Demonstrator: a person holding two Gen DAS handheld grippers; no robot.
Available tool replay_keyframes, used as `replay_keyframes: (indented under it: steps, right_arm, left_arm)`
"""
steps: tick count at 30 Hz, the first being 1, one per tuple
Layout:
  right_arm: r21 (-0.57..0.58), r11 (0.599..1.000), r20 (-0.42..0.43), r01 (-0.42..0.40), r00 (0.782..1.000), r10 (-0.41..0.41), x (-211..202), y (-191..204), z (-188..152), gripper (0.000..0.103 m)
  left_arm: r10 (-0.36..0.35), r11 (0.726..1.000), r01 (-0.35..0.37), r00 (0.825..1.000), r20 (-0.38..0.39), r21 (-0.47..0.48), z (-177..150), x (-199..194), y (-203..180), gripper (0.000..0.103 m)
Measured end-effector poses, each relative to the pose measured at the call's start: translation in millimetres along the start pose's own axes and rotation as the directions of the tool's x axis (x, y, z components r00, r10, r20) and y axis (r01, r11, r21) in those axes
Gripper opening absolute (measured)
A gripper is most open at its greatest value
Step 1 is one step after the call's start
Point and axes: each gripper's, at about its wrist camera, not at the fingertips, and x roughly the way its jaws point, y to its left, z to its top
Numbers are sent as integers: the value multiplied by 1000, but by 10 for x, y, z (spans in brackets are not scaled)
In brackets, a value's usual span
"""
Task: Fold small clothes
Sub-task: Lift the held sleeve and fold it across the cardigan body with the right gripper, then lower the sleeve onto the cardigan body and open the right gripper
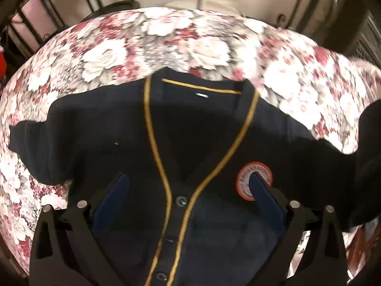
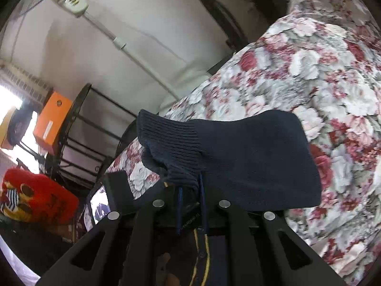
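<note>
A small navy cardigan point(image 1: 133, 138) with yellow trim, buttons and a round orange badge point(image 1: 253, 180) lies face up on the flowered bedspread point(image 1: 190, 43). My left gripper point(image 1: 188, 186) hovers over its chest, open, with blue pads point(image 1: 112, 205) wide apart and nothing between them. My right gripper point(image 2: 190, 186) is shut on the ribbed cuff of a sleeve point(image 2: 238, 157) and holds it up off the bedspread point(image 2: 309, 76). The lifted sleeve shows at the right edge of the left wrist view point(image 1: 366, 162).
A dark metal bed frame point(image 1: 42, 7) runs behind the bed. In the right wrist view a red plush toy point(image 2: 35, 195), an orange box point(image 2: 52, 121) and a metal rack point(image 2: 83, 128) stand at the left by the wall.
</note>
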Motion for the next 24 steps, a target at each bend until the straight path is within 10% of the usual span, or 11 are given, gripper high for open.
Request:
replay_keyframes:
  steps: [24]
  right_arm:
    - [-215,973,-267,-78,964,18,1262,711,-608,16]
  left_arm:
    - [142,957,-163,985,-101,-240,9,361,1320,99]
